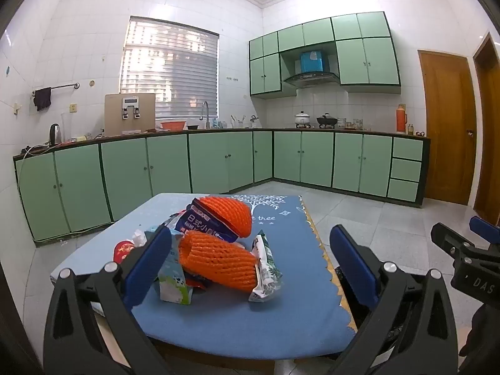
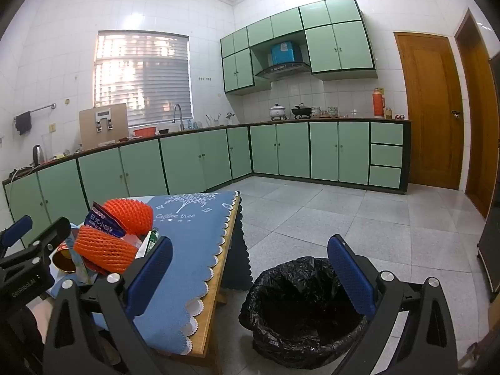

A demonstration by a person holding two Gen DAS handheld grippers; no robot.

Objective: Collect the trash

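A heap of trash lies on the blue-clothed table (image 1: 281, 312): two orange foam nets (image 1: 218, 259) (image 1: 229, 215), a blue snack bag (image 1: 203, 223), a milk carton (image 1: 173, 284), a green-white wrapper (image 1: 265, 272). My left gripper (image 1: 250, 265) is open and empty, its fingers either side of the heap, short of it. My right gripper (image 2: 250, 265) is open and empty, off the table's right edge, above a bin with a black bag (image 2: 300, 309). The heap also shows in the right wrist view (image 2: 106, 250), with a tin can (image 2: 64, 261).
The table's right edge (image 2: 225, 256) stands next to the bin. Grey tiled floor (image 2: 375, 218) stretches to green cabinets (image 2: 312, 153) and wooden doors (image 2: 428, 109). The right gripper's body shows at the right of the left wrist view (image 1: 468, 259).
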